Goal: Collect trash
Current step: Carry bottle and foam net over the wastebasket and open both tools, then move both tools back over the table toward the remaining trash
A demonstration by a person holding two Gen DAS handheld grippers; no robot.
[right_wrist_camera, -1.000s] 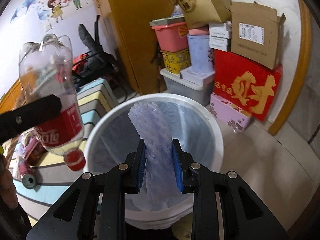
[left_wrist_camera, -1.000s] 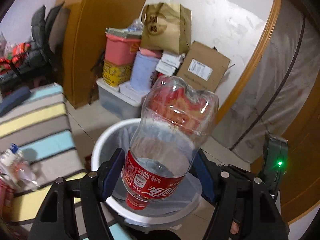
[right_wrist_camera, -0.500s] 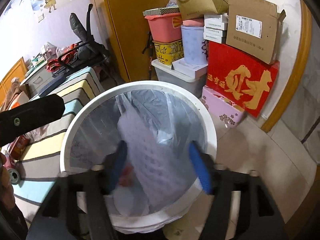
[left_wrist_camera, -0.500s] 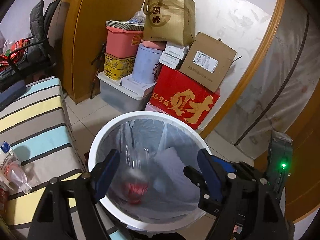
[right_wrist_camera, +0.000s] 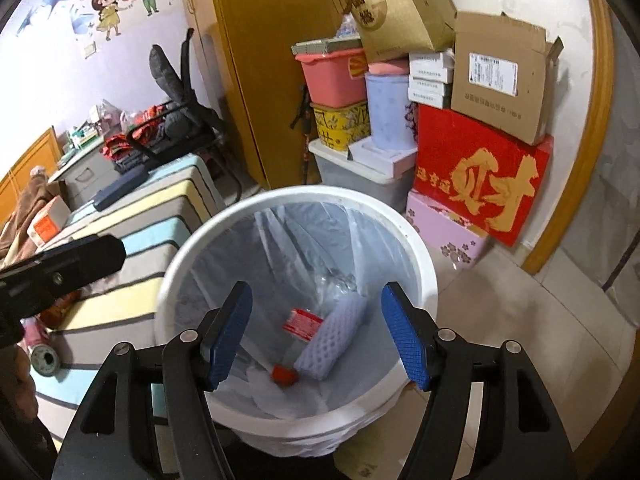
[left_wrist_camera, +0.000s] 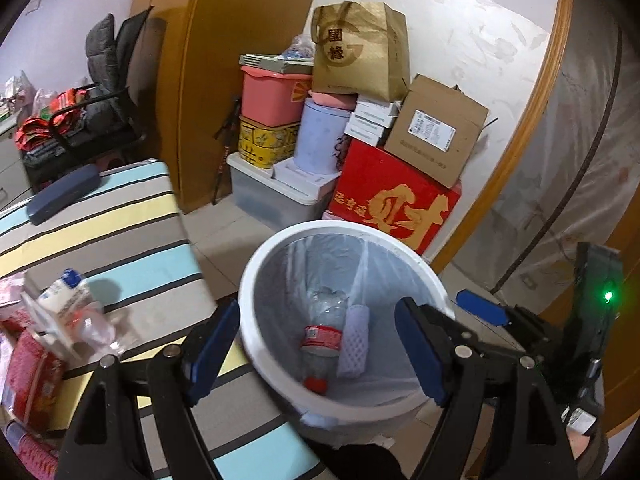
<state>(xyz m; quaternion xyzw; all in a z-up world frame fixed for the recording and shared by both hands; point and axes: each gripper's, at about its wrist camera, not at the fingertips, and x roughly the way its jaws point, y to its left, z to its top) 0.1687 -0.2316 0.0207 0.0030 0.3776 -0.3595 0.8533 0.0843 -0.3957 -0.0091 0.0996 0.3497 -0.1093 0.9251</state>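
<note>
The white bin point(left_wrist_camera: 256, 280) with a clear liner stands on the floor beside the striped table. At its bottom lie a clear plastic bottle point(left_wrist_camera: 324, 320) with a red label and cap, and a pale purple foam net sleeve point(left_wrist_camera: 354, 340) next to it. My left gripper point(left_wrist_camera: 318, 308) hangs open above the bin's near rim with nothing between its blue pads. My right gripper point(right_wrist_camera: 317, 290) is open too, over the same bin point(right_wrist_camera: 192, 248), and looks down on the bottle point(right_wrist_camera: 302, 322) and the foam sleeve point(right_wrist_camera: 332, 338). One of the left gripper's fingers point(right_wrist_camera: 64, 264) shows at the left of the right wrist view.
The striped table point(left_wrist_camera: 100, 232) to the left holds a small blue-capped bottle point(left_wrist_camera: 64, 288), red packets point(left_wrist_camera: 32, 368) and a can point(right_wrist_camera: 44, 360). Stacked boxes and tubs point(left_wrist_camera: 392, 204) stand right behind the bin, against a wooden door point(left_wrist_camera: 224, 60). Tiled floor lies to the right.
Both grippers opened. The bottle fell from the left one and the foam sleeve from the right one into the bin. The left gripper drew back a little from the bin.
</note>
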